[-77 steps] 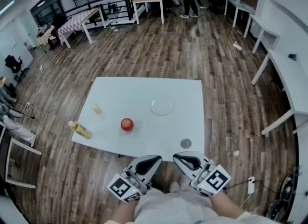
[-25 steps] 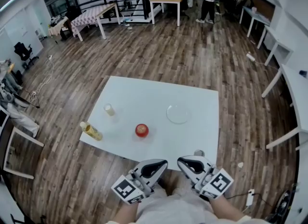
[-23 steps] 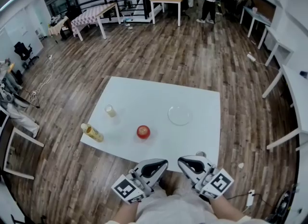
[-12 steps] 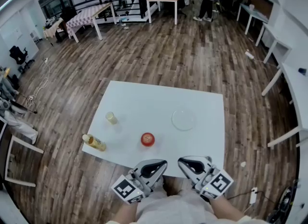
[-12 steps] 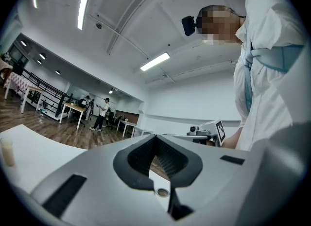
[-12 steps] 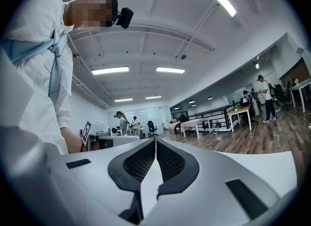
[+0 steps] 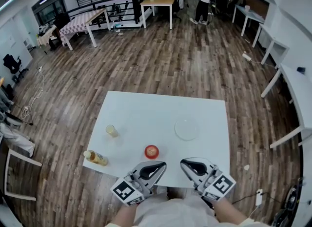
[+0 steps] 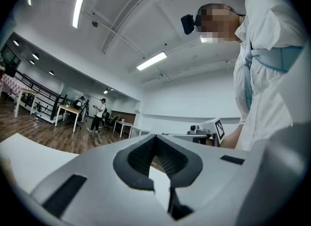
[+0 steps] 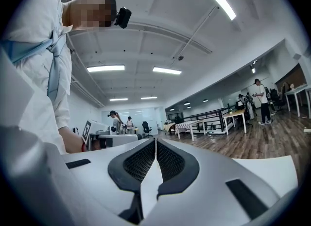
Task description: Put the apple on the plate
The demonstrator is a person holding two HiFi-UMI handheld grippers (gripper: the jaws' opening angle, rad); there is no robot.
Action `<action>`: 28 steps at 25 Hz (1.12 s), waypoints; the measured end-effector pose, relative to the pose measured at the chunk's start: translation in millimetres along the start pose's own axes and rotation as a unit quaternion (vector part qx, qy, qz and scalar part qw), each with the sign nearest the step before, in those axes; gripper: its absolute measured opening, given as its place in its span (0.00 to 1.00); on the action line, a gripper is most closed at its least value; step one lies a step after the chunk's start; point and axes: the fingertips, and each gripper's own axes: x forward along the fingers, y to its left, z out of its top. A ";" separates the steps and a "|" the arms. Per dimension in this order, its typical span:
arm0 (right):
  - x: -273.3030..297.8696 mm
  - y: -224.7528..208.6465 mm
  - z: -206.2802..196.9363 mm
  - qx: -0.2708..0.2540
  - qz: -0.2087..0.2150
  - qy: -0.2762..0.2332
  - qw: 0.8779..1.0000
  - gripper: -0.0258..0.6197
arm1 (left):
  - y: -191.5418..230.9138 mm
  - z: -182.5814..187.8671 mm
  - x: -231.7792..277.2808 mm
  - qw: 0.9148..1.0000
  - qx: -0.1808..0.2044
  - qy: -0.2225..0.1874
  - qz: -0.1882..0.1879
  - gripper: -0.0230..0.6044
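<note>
While only the head view shows the apple on the counter, apart from the plate, the gripper views show the jaws | left claw: pressed together | right claw: pressed together

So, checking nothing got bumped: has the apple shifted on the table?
No. The apple sits as before, between the bottle and the plate.

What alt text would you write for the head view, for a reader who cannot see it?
A red apple sits on a white table, left of a clear plate. The left gripper and right gripper, both shut, hover at the table's near edge.
</note>
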 end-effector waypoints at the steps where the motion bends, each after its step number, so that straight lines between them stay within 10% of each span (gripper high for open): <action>1: 3.4 -2.4 0.4 -0.001 -0.004 -0.001 1.000 0.09 | 5.0 -0.1 -1.4 1.000 0.002 0.000 -0.001 0.04; 28: 27.0 -43.3 -7.2 -0.003 -0.013 0.024 1.000 0.09 | 53.0 -11.8 12.3 1.000 0.002 0.025 -0.005 0.04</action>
